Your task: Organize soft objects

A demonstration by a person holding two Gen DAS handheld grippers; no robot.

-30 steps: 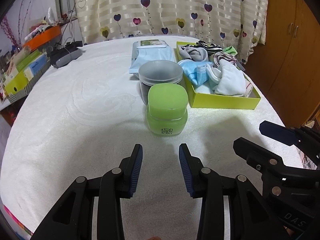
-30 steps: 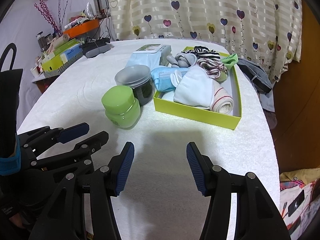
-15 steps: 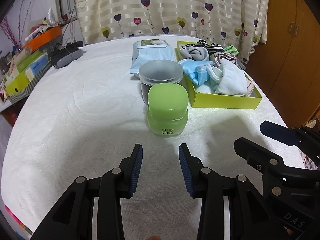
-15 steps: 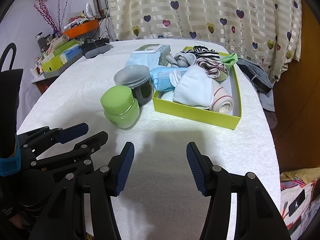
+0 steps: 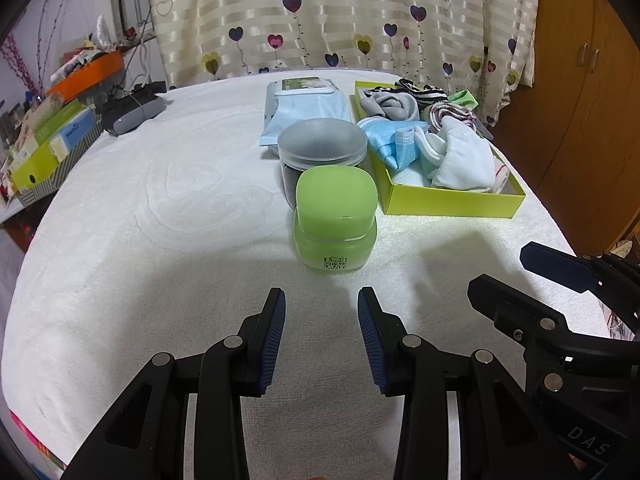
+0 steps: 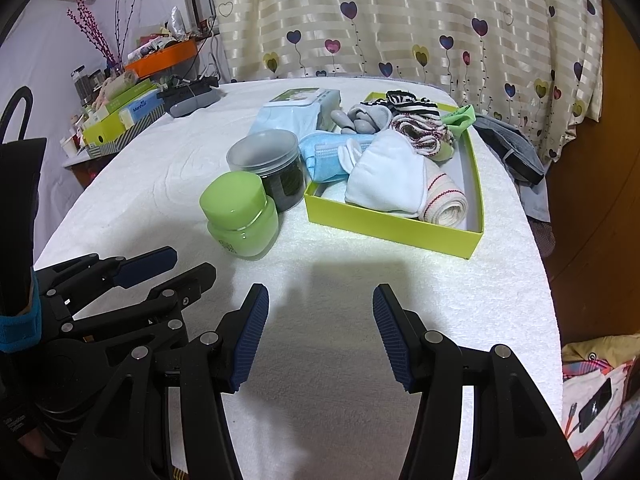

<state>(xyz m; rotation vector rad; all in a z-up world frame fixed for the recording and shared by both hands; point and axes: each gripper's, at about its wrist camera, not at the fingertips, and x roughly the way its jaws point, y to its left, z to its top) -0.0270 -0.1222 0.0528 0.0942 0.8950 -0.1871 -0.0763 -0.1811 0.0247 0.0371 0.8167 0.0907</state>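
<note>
Currently both claws hang idle over the white textured towel-covered table point(image 5: 160, 216), nothing between the pads: left claw point(image 5: 321, 336) parted narrowly, right claw point(image 6: 320, 334) parted wider, both empty. Task items already sit in the shallow lime-green cardboard box point(image 6: 384, 226): rolled white cloth with red stripes point(image 6: 444, 200), folded white fabric point(image 6: 384, 184), light-blue face mask point(image 6: 320, 152), grey socks point(image 6: 364, 118), striped black-and-white sock point(image 6: 408, 102). Judgement: sorting looks mostly done or between picks. Soft candidate still outside the box: pale-blue wet-wipe pack point(image 5: 304, 110), lying behind the jars, touching or just beside the box's left wall. Next move probably needs a reach over the glossy green lidded jar point(image 5: 336, 220) and the dark jar with frosted lid point(image 5: 322, 152), which stand close together in the left claw's line; knocking them is the risk. Room: cream curtain with heart balloons point(image 5: 340, 16) behind, cluttered side shelf with orange tray point(image 5: 86, 74) left, wooden wardrobe point(image 5: 580, 80) right, grey cloth point(image 6: 508, 148) off the far table edge.
</note>
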